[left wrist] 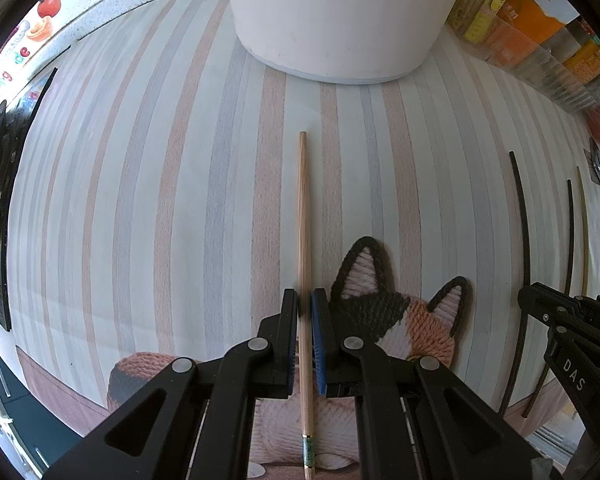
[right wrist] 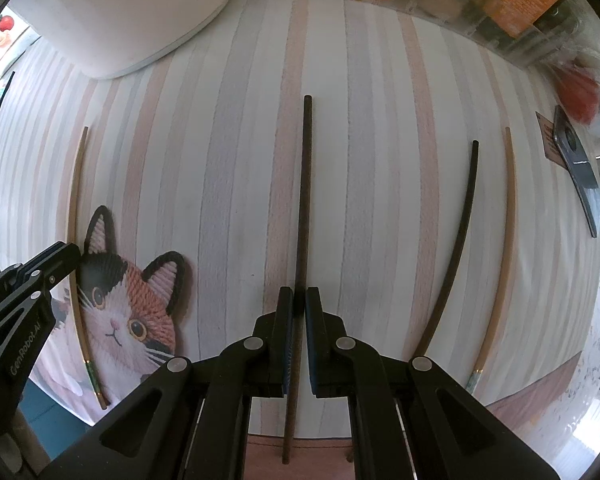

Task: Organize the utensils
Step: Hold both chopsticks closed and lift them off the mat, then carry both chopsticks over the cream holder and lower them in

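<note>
A light wooden chopstick (left wrist: 303,208) runs along the striped cloth (left wrist: 160,200), and my left gripper (left wrist: 305,300) is shut on its middle. In the right wrist view a dark chopstick (right wrist: 305,184) lies the same way, with my right gripper (right wrist: 299,296) shut on it. Whether either stick rests on the cloth I cannot tell. Both grippers point straight down, side by side; the right gripper (left wrist: 530,300) shows at the left view's right edge, the left gripper (right wrist: 66,256) at the right view's left edge. A second dark chopstick (right wrist: 460,232) and a second light chopstick (right wrist: 506,240) lie further right.
A large white container (left wrist: 340,20) stands at the back of the cloth. A clear rack with orange packets (right wrist: 512,4) lines the back right. A dark flat object (right wrist: 578,176) and something red (right wrist: 576,96) sit at the far right. A cat picture (right wrist: 128,300) marks the cloth's near edge.
</note>
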### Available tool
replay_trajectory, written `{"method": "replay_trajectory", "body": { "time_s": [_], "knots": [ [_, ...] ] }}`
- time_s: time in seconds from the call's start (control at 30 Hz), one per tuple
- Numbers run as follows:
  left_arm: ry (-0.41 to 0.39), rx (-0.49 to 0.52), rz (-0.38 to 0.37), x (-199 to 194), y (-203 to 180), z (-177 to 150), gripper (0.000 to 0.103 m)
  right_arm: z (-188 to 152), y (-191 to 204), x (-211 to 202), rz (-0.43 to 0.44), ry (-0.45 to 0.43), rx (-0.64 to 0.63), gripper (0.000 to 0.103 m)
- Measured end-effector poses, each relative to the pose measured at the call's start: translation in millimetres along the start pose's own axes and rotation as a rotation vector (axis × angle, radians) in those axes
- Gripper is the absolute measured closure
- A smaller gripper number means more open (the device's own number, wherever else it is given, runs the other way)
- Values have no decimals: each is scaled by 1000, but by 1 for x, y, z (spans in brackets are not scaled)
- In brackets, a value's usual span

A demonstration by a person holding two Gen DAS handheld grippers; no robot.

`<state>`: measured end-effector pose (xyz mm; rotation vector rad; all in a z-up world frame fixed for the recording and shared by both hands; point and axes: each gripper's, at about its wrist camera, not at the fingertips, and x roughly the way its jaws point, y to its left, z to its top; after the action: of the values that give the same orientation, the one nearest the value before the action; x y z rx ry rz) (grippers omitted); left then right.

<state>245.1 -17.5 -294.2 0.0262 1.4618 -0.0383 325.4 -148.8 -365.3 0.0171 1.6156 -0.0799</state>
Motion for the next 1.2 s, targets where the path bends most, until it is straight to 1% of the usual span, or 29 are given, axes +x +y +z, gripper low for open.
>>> {"method": "replay_trajectory", "body": {
  "time_s": [0.27,0.47,0.6,0.7,0.77,0.8,1.0,1.2],
  "knots": [
    [5,13,9,1,-2,0,98,-2,-2,0,-1,0,4,96],
    [3,53,28,3,-10,0,98,-3,-2,-1,-10,-5,0,96],
    [-2,45,21,3,-10,-1,99,-5,0,-2,-14,-13,5,96],
    [-12,46,14,-2,-10,-5,99,-8,-2,-2,1,-24,15,97],
    [-34,50,9,-12,-10,-8,99,-10,-8,-2,46,-23,37,97],
    [-52,54,6,-20,-10,-10,99,-13,-12,-3,83,-22,57,97],
    [-140,52,-29,-60,-9,-18,99,-26,-25,-26,138,-93,80,97],
    [-277,36,-82,-124,-7,-25,99,-35,-35,-64,195,-179,104,97]
  ]
}}
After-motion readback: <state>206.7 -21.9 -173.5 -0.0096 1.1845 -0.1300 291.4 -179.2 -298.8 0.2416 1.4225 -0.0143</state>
